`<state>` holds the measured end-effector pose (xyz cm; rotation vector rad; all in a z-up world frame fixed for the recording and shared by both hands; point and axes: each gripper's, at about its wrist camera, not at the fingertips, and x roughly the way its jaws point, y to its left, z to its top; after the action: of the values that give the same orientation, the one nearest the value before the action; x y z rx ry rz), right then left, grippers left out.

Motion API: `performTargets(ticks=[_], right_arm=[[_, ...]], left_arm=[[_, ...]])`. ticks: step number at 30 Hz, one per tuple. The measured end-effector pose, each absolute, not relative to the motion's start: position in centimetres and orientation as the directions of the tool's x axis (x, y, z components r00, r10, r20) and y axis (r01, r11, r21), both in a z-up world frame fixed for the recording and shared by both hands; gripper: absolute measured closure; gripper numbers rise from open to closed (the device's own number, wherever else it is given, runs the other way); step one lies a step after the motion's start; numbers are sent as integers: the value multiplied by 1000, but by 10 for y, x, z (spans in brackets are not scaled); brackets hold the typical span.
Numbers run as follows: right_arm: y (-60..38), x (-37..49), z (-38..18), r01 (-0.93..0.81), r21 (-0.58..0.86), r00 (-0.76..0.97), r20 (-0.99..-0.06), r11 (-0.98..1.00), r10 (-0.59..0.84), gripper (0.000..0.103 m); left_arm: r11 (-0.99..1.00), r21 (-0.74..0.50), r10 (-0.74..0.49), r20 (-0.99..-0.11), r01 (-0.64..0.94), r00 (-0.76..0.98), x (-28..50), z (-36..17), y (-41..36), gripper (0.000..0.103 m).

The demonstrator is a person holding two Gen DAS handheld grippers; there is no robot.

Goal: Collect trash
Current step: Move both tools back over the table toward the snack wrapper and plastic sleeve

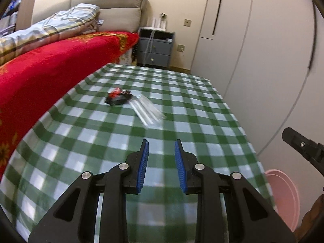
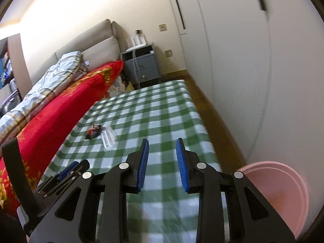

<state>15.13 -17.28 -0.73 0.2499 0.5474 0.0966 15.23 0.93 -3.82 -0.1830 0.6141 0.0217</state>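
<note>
Both the left gripper [image 1: 161, 148] and right gripper [image 2: 162, 148], jaws parted and empty, approach the far crumpled black wrapper [image 1: 118, 98] and clear plastic packet [image 1: 146, 109], apparently for the pink bin [image 2: 283, 192] at near right.

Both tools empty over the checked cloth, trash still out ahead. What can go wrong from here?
1. The clear plastic wrapper lies flat and see-through on the checked tablecloth; a tool could pinch the cloth with it.
2. The black-and-red wrapper touches the clear one, so grabbing one may drag or flick the other.
3. The pink bin sits off the table's near right corner; a light wrapper could miss its rim.
</note>
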Motion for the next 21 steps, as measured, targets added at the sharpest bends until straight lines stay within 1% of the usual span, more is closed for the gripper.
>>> performTargets(ticks=[6, 12, 21], right_arm=[[-153, 189, -16, -99, 295, 832, -500, 950, 241, 75], [-120, 222, -27, -197, 310, 774, -533, 930, 342, 75], [-87, 260, -41, -276, 314, 710, -570, 908, 413, 75]], left_arm=[[977, -158, 23, -589, -143, 808, 178, -44, 36, 76], [967, -158, 72, -588, -201, 805, 204, -45, 61, 76], [950, -191, 83, -607, -247, 790, 235, -49, 91, 76]])
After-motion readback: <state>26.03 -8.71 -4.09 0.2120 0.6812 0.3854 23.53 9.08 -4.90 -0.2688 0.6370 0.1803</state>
